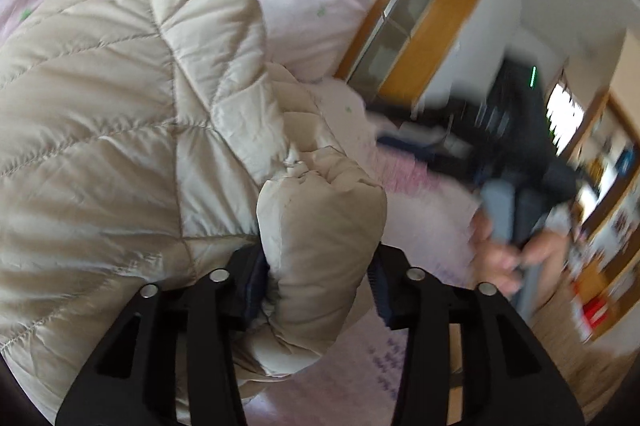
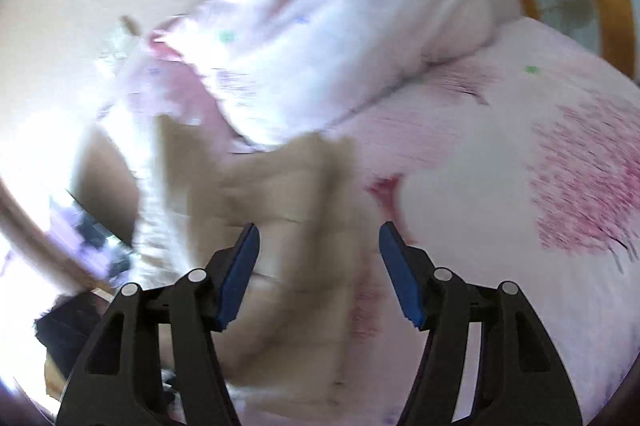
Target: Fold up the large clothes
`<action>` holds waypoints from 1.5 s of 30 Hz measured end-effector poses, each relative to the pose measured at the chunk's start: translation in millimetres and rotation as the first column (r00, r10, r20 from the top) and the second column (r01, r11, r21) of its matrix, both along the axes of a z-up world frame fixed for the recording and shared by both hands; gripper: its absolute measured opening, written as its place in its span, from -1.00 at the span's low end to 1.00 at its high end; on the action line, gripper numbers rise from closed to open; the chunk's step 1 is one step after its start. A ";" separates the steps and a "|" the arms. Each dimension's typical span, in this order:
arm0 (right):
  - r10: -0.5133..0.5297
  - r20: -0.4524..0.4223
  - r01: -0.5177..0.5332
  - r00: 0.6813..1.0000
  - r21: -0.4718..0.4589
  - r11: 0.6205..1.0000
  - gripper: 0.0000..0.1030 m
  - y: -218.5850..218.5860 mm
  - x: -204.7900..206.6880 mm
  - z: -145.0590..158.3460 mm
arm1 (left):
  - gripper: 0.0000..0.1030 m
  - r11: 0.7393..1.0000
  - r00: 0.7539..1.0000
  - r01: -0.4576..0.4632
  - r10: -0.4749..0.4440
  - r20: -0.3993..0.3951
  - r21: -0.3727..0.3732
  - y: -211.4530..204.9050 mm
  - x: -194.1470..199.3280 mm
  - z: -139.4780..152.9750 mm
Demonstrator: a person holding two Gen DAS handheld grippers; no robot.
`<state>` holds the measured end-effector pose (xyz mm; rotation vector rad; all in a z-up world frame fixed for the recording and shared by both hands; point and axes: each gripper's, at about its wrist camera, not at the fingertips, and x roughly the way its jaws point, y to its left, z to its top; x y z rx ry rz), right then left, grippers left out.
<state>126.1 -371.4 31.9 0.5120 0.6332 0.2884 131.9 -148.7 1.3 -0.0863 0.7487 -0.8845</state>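
A beige quilted puffer jacket [image 1: 120, 114] fills the left of the left wrist view. My left gripper [image 1: 320, 274] is shut on a thick bunched fold of the jacket and holds it up above the bed. In the right wrist view the jacket [image 2: 280, 226] shows blurred, lying under and ahead of my right gripper [image 2: 318, 250]. The right gripper is open and holds nothing; its blue pads [image 2: 240, 266] stand wide apart above the fabric.
A pink floral bedsheet [image 2: 500, 166] covers the bed. A pale pink duvet [image 2: 320, 26] is heaped at the back. A wooden-framed cabinet [image 1: 432, 6] stands behind the bed. The person's other hand [image 1: 496, 246] with the right gripper shows at right in the left wrist view.
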 end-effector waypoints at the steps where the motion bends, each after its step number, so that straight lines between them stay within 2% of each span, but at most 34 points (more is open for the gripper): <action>1: 0.047 0.004 -0.047 0.999 0.013 0.999 0.22 8.9 2.1 5.5 | -0.10 0.999 1.000 0.007 -0.007 0.016 0.034 -4.8 -3.5 -2.4; 4: 0.149 -0.022 -0.148 0.989 0.045 0.988 0.22 30.6 16.0 13.5 | -0.05 0.993 0.998 0.025 -0.030 0.048 0.116 -16.0 -10.6 -9.1; 8: 0.213 -0.075 -0.211 0.974 0.030 0.977 0.22 54.7 37.7 15.0 | 0.06 0.981 0.996 0.038 -0.053 0.074 0.189 -28.5 -14.4 -14.6; 15: 0.221 -0.119 -0.219 0.968 0.027 0.975 0.22 63.9 68.1 11.4 | 0.27 0.958 0.990 0.030 -0.067 0.122 0.285 -40.3 -18.8 -22.4; 18: 0.239 -0.136 -0.230 0.961 0.080 0.970 0.22 61.2 73.1 5.6 | 0.37 0.953 0.989 0.029 -0.072 0.132 0.302 -43.2 -22.3 -25.1; 22: 0.260 -0.159 -0.243 0.952 0.120 0.963 0.22 62.0 79.2 -2.4 | 0.37 0.949 0.983 0.022 -0.078 0.164 0.315 -41.1 -30.8 -25.7; 24: 0.280 -0.161 -0.254 0.947 0.162 0.953 0.06 61.4 80.9 -5.8 | 0.38 0.948 0.979 0.019 -0.082 0.185 0.318 -39.0 -35.4 -25.6; 26: 0.282 -0.160 -0.254 0.946 0.177 0.951 -0.44 61.6 80.4 -8.5 | 0.40 0.950 0.974 0.023 -0.091 0.206 0.310 -32.0 -42.9 -22.3; 28: 0.282 -0.160 -0.254 0.946 0.175 0.951 -0.61 62.9 78.5 -9.3 | 0.40 0.956 0.973 0.053 -0.114 0.200 0.287 -20.5 -52.5 -12.5; 29: 0.280 -0.155 -0.253 0.948 0.170 0.952 -0.66 63.8 77.5 -8.2 | 0.40 0.960 0.974 0.064 -0.120 0.194 0.271 -13.3 -68.0 -7.8; 33: 0.278 -0.143 -0.253 0.950 0.173 0.952 -0.70 63.2 76.0 -4.2 | 0.50 0.990 0.985 0.111 -0.121 0.125 0.083 46.8 -73.8 33.8; 34: 0.276 -0.142 -0.251 0.951 0.173 0.952 -0.71 63.3 76.1 -3.9 | 0.54 0.996 0.988 0.092 -0.091 0.121 0.000 72.5 -71.5 49.0; 35: 0.275 -0.142 -0.250 0.951 0.174 0.953 -0.72 63.8 76.1 -3.7 | 0.54 0.998 0.991 0.054 -0.048 0.124 -0.045 90.3 -65.6 59.0; 37: 0.268 -0.137 -0.245 0.954 0.164 0.956 -0.75 65.9 74.7 -1.5 | 0.55 0.997 0.990 -0.028 0.038 0.139 -0.075 112.5 -52.7 71.8; 40: 0.258 -0.104 -0.243 0.961 0.140 0.960 -0.78 68.3 66.4 9.0 | 0.54 0.981 0.973 -0.187 0.191 0.130 -0.039 138.2 -33.5 79.2; 43: 0.242 -0.048 -0.236 0.969 0.101 0.967 -0.79 67.8 52.2 23.7 | 0.54 0.970 0.964 -0.244 0.242 0.108 0.010 142.1 -17.7 75.5; 45: 0.209 -0.050 -0.206 0.977 0.066 0.976 -0.79 63.9 47.1 25.7 | 0.54 0.966 0.966 -0.250 0.245 0.082 0.058 146.0 -11.9 64.4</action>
